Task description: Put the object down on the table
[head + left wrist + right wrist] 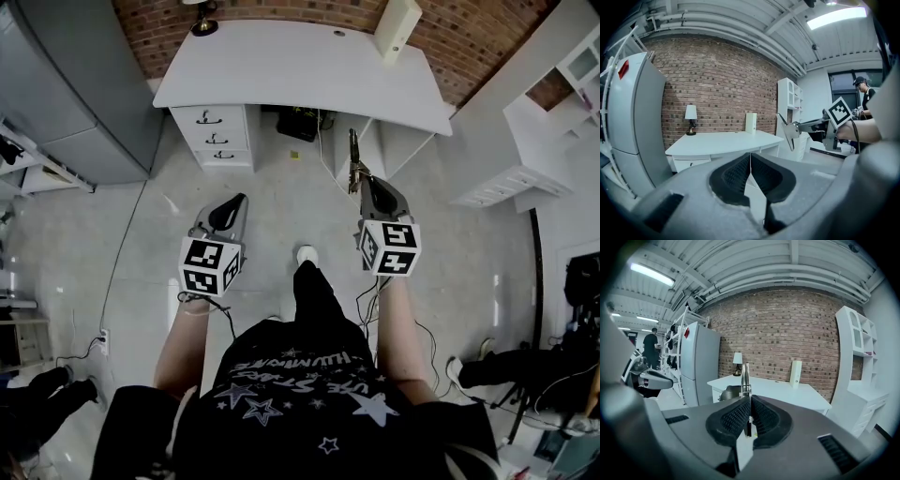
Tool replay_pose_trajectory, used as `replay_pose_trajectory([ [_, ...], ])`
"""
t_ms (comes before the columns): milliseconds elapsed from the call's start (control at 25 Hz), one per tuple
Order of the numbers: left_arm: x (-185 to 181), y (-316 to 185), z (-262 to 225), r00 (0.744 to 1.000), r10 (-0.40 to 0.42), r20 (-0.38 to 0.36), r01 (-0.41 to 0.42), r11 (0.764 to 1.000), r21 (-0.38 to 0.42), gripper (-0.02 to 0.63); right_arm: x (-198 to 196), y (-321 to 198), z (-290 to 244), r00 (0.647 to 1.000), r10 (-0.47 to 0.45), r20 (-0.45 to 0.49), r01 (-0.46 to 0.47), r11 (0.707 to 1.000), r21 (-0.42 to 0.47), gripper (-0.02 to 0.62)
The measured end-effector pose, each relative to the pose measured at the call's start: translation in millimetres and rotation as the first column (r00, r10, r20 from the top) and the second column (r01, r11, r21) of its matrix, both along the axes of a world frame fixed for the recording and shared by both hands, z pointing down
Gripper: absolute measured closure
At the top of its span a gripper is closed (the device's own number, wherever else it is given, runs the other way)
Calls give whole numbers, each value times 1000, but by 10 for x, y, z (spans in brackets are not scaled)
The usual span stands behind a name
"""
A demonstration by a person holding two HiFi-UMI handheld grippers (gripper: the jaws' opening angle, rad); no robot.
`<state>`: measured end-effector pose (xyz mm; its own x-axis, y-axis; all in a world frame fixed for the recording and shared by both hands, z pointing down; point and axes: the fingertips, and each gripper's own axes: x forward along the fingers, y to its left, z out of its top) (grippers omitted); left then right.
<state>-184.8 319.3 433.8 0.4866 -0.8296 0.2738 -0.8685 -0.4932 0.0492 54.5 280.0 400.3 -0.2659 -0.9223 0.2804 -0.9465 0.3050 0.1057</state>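
A white desk point(281, 66) stands against the brick wall point(281, 9) on pale floor point(281, 192).

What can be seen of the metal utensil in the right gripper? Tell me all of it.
The slim, shiny grey metal utensil is clamped at one end between the shut jaws of the right gripper. A narrow shaft sticks out past the jaws, with a broader rounded metal part beside it; its exact kind is unclear. It is held in the air over the pale floor, pointing toward the white desk and short of it. Only the jaws touch it.
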Motion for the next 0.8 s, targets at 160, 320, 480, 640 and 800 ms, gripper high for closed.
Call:
replay_pose_trajectory([
  [160,108,-502,6,999,-25,20,25,1000,-6,584,131,-566,111,1000,-9,29,10,1000,-19,584],
  [320,278,-1045,-14,999,-43,29,44,999,-12,584,287,-1146,203,998,-21,54,23,999,-39,584],
  [480,493,-1569,-64,998,-57,40,57,998,-19,584,492,-1727,231,997,-33,63,36,998,-55,584],
  [640,658,-2058,-77,996,-73,54,75,997,-31,584,655,-2256,258,997,-52,59,56,996,-66,584],
  [800,834,-2505,-82,995,-83,59,86,996,-37,584,845,-2701,293,996,-55,67,60,995,-77,584],
])
